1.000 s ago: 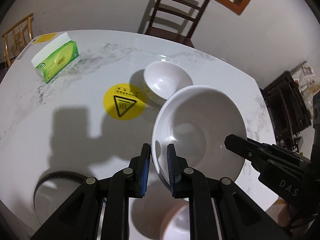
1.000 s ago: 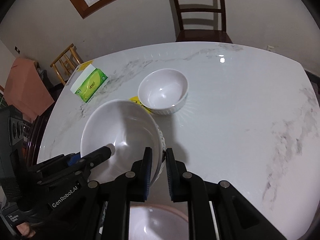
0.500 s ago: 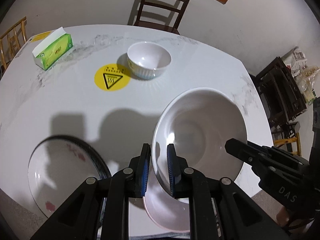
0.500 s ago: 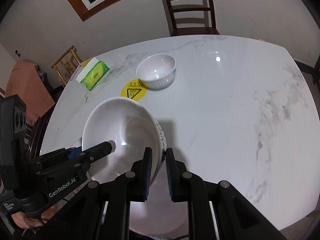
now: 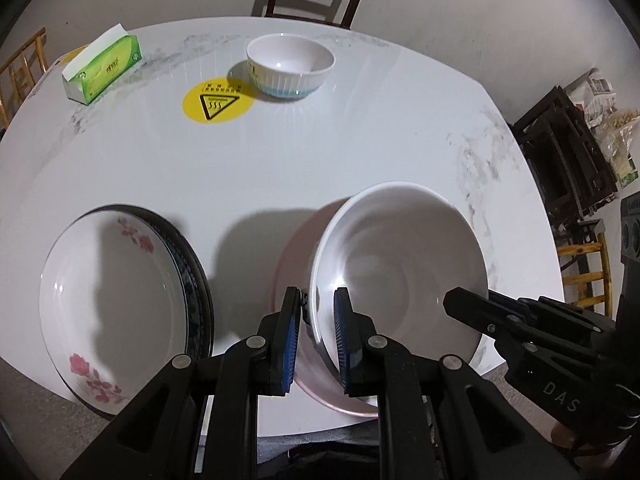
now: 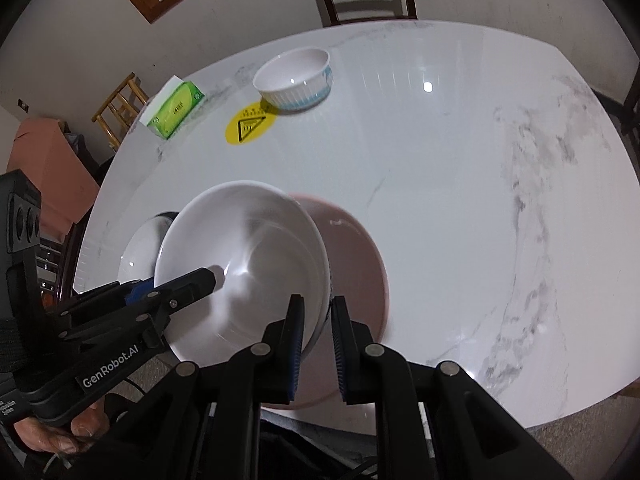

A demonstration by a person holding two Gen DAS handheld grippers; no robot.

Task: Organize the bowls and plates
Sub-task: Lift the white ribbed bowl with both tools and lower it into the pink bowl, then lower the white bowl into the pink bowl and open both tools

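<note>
We've got both grippers angled steeply down, left gripper [image 5: 316, 336] and right gripper [image 6: 316, 344], jaws clamped on opposite rims of the big white bowl [image 5: 400, 268], held low centre of frame over the pink plate [image 6: 356, 264] (near bench edge).

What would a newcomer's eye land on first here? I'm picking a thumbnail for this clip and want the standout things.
First, the large white bowl, gripped at opposite rims by the left gripper and the right gripper, held over a pink plate at the table's near edge. Next, the yellow warning sticker on the white marble table, beside a small ribbed bowl. The rose-patterned plate sits near left.
</note>
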